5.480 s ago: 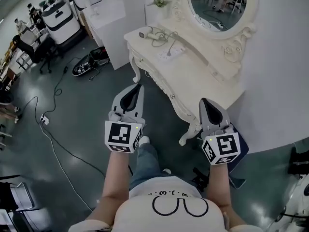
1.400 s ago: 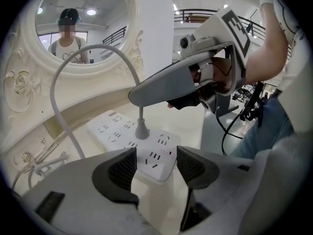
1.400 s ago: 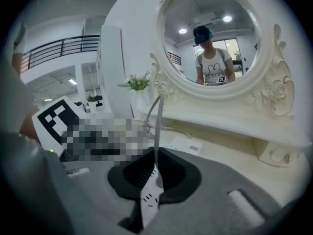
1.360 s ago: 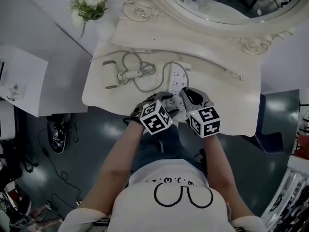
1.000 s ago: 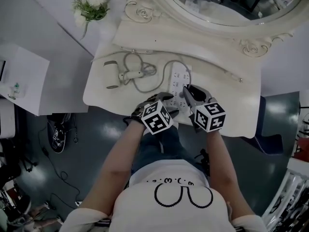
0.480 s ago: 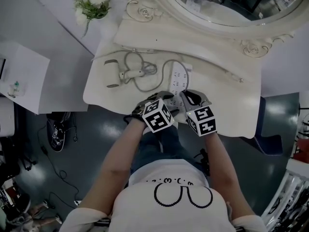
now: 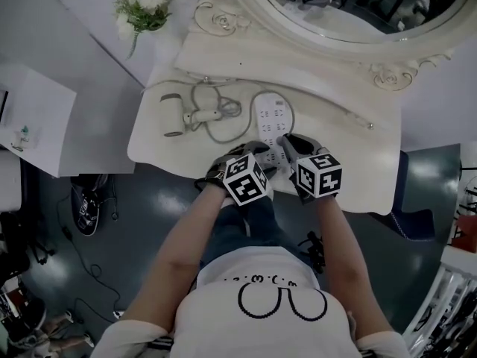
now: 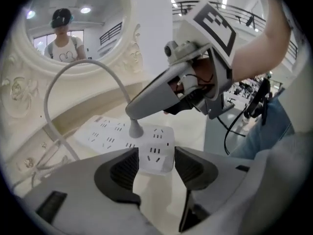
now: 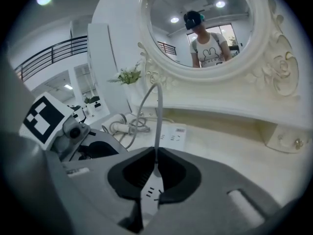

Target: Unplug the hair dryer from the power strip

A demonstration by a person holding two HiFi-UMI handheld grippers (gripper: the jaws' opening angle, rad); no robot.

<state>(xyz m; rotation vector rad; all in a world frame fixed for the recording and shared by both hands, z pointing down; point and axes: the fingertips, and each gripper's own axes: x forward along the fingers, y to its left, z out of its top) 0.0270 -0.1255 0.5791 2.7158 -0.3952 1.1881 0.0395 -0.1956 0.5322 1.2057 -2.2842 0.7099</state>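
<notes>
The white power strip [image 7: 270, 120] lies on the cream dressing table [image 7: 343, 162]. The hair dryer [image 7: 173, 118] rests at the left, and its grey cord [image 7: 223, 129] loops over to the strip. My left gripper [image 7: 261, 155] straddles the strip's near end [image 8: 155, 156]. Its jaws are closing, with the pads [image 8: 126, 170] close beside the strip's sides. My right gripper [image 9: 156, 163] is shut on the dryer's plug [image 8: 135, 129], which stands seated in the strip. The cord [image 9: 157, 116] rises straight up from its jaws.
An oval mirror [image 7: 350, 13] with a carved frame backs the table, over a raised shelf [image 7: 298, 69]. A vase of flowers [image 7: 141, 6] stands at the back left. A white cabinet [image 7: 33, 118] is to the left. The table's front edge runs under both grippers.
My right gripper has shifted a little and its marker cube has turned. The power strip's far end has swung slightly left. The left gripper stays where it was.
</notes>
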